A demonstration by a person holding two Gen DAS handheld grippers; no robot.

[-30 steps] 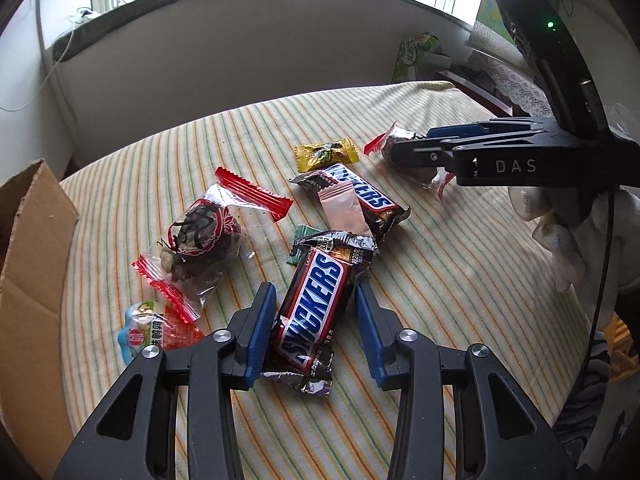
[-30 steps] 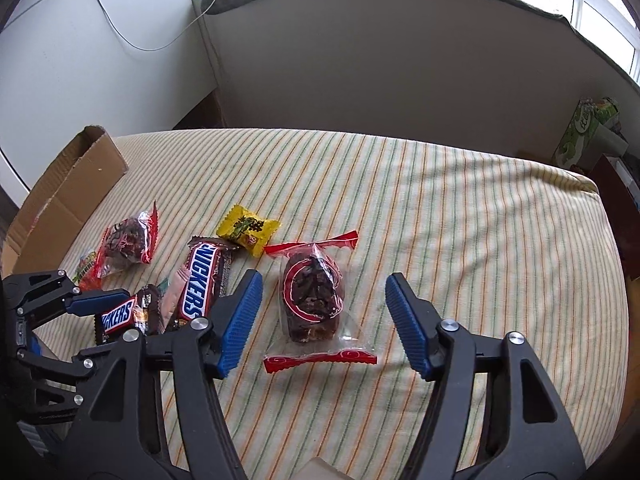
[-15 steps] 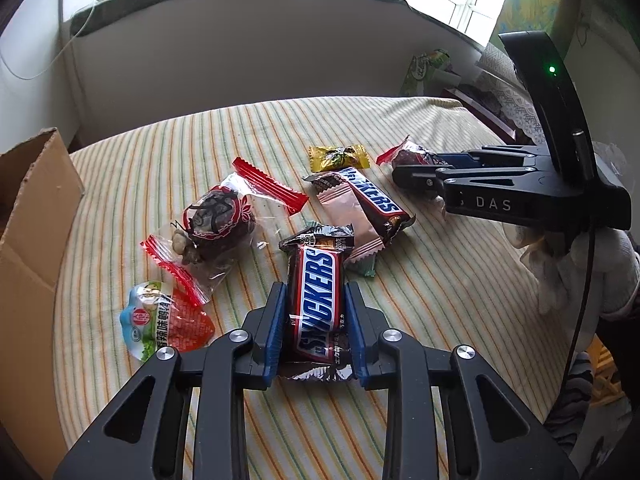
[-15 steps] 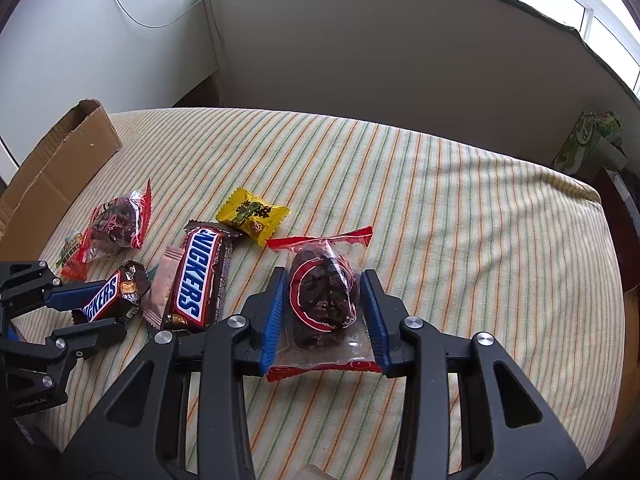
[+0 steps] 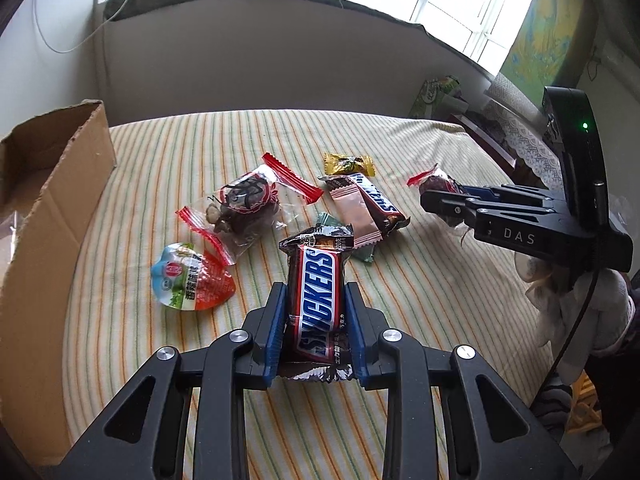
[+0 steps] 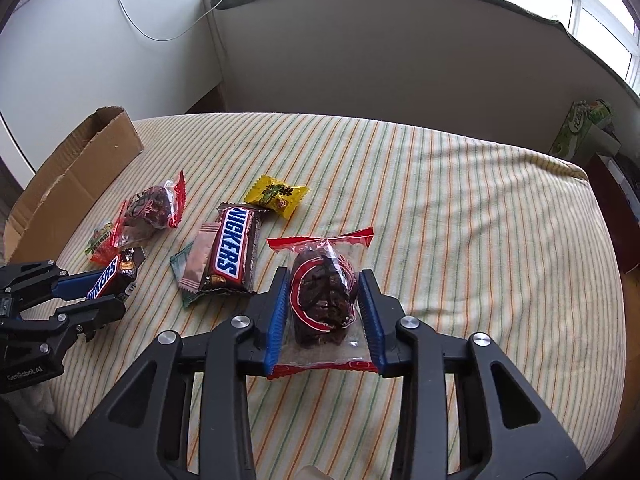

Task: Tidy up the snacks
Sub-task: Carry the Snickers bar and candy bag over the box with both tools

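My left gripper (image 5: pixel 316 304) is shut on a Snickers bar (image 5: pixel 318 300) and holds it above the striped cloth; it also shows in the right wrist view (image 6: pixel 106 286). My right gripper (image 6: pixel 325 304) is shut on a clear red-edged bag of dark snack (image 6: pixel 322 292), lifted off the cloth; it shows in the left wrist view (image 5: pixel 444 200). On the cloth lie a second Snickers bar (image 6: pixel 232 252), a pink wafer pack (image 6: pixel 198 258), a yellow candy (image 6: pixel 276 194), another red-edged bag (image 5: pixel 248 204) and a round blue-and-red packet (image 5: pixel 190 278).
An open cardboard box (image 5: pixel 44 216) stands at the left edge of the striped table (image 6: pixel 460 220). A green tissue box (image 6: pixel 584 128) sits at the far right. A grey wall runs behind the table.
Both grippers closed from open onto their snacks and lifted them off the cloth: the left with the Snickers bar, the right with the red-edged bag.
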